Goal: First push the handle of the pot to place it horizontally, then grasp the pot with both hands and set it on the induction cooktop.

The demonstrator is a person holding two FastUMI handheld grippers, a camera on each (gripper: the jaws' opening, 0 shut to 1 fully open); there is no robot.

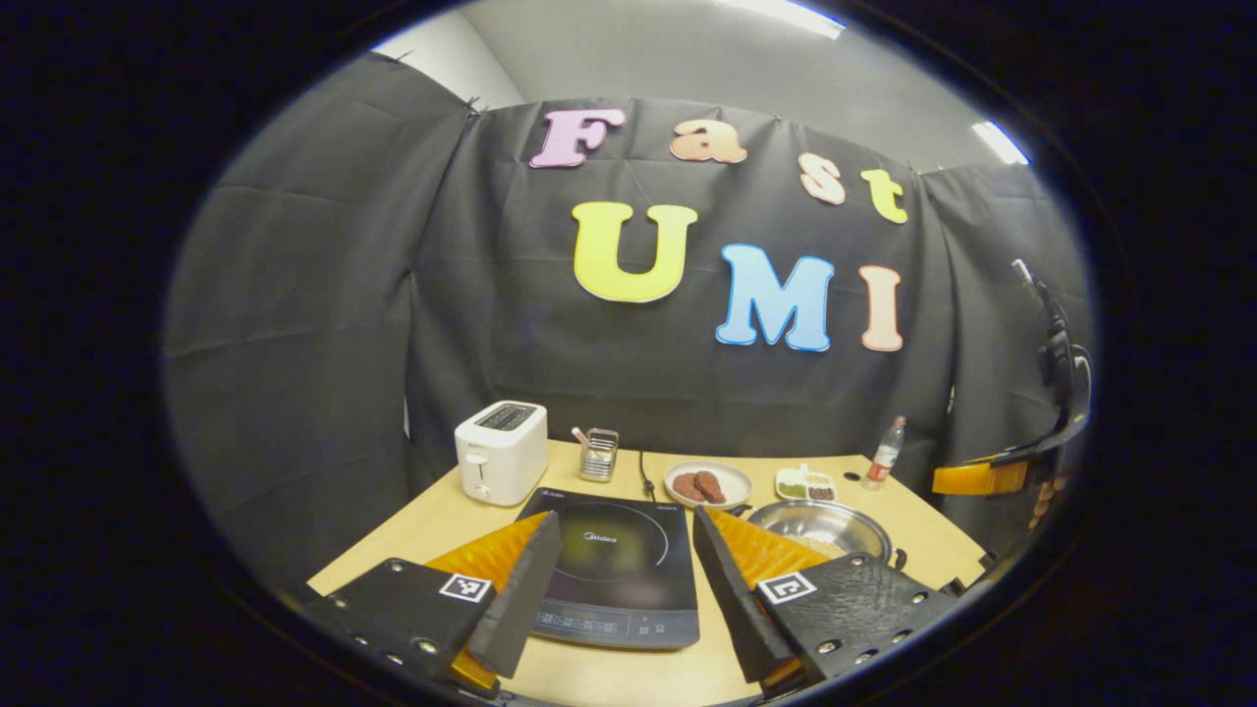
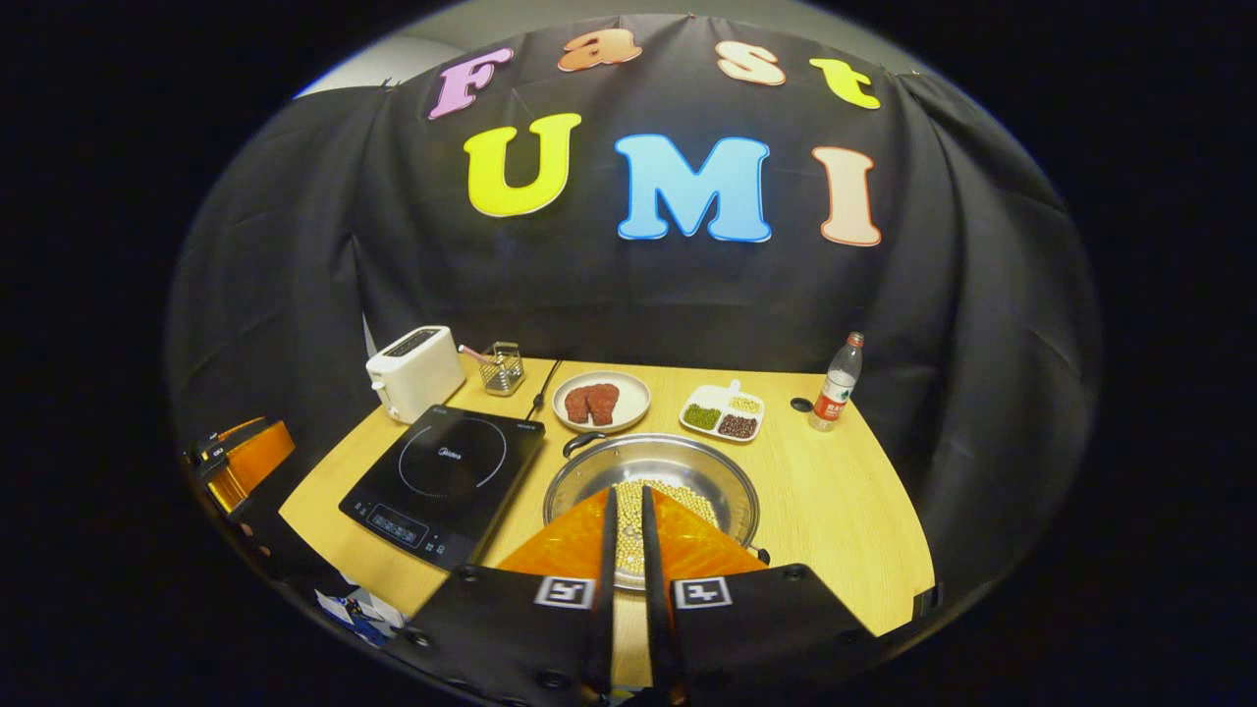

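The steel pot (image 2: 678, 463) holds pale beans and stands on the wooden table (image 2: 845, 511), just right of the black induction cooktop (image 2: 442, 471). Its two black handles lie on a diagonal: one handle (image 2: 581, 442) at the far left of the rim, the other (image 2: 759, 556) at the near right. My right gripper (image 2: 628, 494) hovers above the pot's near side, shut with nothing between its fingers. In the left gripper view my left gripper (image 1: 627, 518) is open wide over the cooktop (image 1: 614, 565), with the pot (image 1: 825, 525) to its right.
Along the back of the table stand a white toaster (image 2: 414, 369), a wire utensil holder (image 2: 503, 367), a plate of meat (image 2: 601, 401), a divided dish of beans (image 2: 725, 412) and a bottle (image 2: 837, 385). A power cable (image 2: 543, 389) runs behind the cooktop.
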